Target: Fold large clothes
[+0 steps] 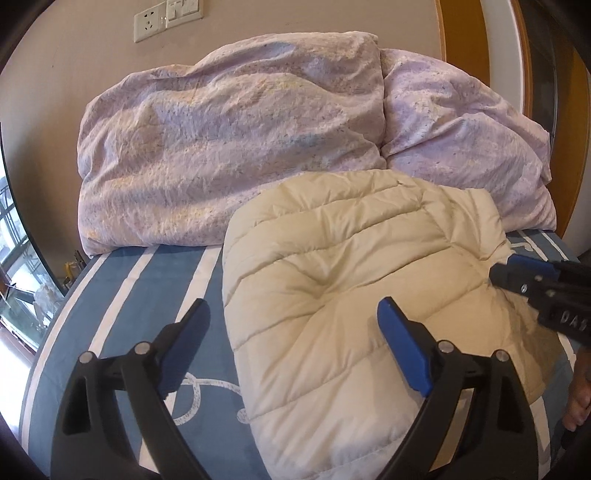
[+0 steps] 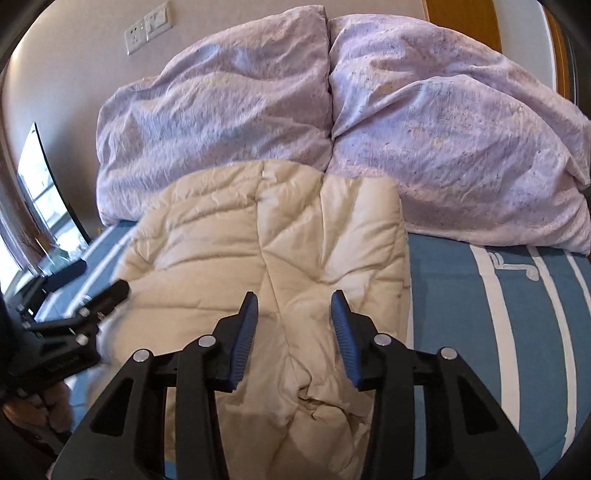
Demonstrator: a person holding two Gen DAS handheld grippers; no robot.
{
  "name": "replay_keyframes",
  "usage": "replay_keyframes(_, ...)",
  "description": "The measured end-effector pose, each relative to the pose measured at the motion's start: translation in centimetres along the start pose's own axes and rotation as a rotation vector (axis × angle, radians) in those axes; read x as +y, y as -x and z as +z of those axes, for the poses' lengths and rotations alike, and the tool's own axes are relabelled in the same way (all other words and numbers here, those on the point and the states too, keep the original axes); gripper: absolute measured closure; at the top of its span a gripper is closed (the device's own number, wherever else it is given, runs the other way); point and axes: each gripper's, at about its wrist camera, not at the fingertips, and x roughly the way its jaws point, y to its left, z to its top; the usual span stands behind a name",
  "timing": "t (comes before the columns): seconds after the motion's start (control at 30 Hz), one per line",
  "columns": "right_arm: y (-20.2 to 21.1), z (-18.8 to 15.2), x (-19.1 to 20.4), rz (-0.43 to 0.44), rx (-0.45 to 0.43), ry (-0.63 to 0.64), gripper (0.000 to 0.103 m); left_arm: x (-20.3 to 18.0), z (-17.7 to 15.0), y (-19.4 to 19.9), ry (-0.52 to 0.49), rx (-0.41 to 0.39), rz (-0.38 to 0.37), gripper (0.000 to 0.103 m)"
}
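Observation:
A cream quilted jacket (image 1: 351, 266) lies folded into a thick pad on the bed, its far edge against the bedding. My left gripper (image 1: 293, 306) hovers over the jacket's left edge, jaws wide apart and empty; one finger is over the sheet, the other over the jacket. From the right wrist view the same jacket (image 2: 277, 240) fills the middle. My right gripper (image 2: 294, 295) stands above its near part, jaws partly apart, with no cloth pinched. The right gripper (image 1: 504, 267) shows at the jacket's right edge, the left gripper (image 2: 98, 278) at its left edge.
A bulky lilac duvet (image 1: 229, 147) is heaped against the wall behind the jacket. The bed sheet (image 1: 122, 295) is blue with white stripes. A wall socket (image 1: 149, 24) sits above, a wooden frame (image 1: 465, 37) at the right, a window (image 1: 14, 277) at the left.

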Motion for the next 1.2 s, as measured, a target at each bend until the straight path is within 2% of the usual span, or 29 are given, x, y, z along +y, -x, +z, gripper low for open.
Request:
replay_keyframes(0.13,-1.9,-1.2,-0.2,-0.044,0.059,0.023,0.061,-0.3,-0.5,-1.6,-0.018,0.030,0.002,0.011)
replay_keyframes(0.3,-3.0,-2.4,-1.5,-0.045,0.094,-0.016,0.061,-0.2,-1.1,-3.6,0.027,0.076,-0.048,0.010)
replay_keyframes(0.53,-3.8,-3.4,-2.3,-0.026,0.108,-0.044,0.061,-0.6,-1.7,-5.2,0.035,0.100,-0.072,0.010)
replay_keyframes(0.77,-4.4,-3.5,-2.8,0.003,0.118,-0.065,0.060,0.0,-2.2,-6.4,0.084,0.132,-0.107,0.006)
replay_keyframes(1.2,-3.4,-2.7,-2.6,0.003,0.103,-0.049,0.060,-0.4,-2.3,-6.8,0.064,0.146,-0.085,0.005)
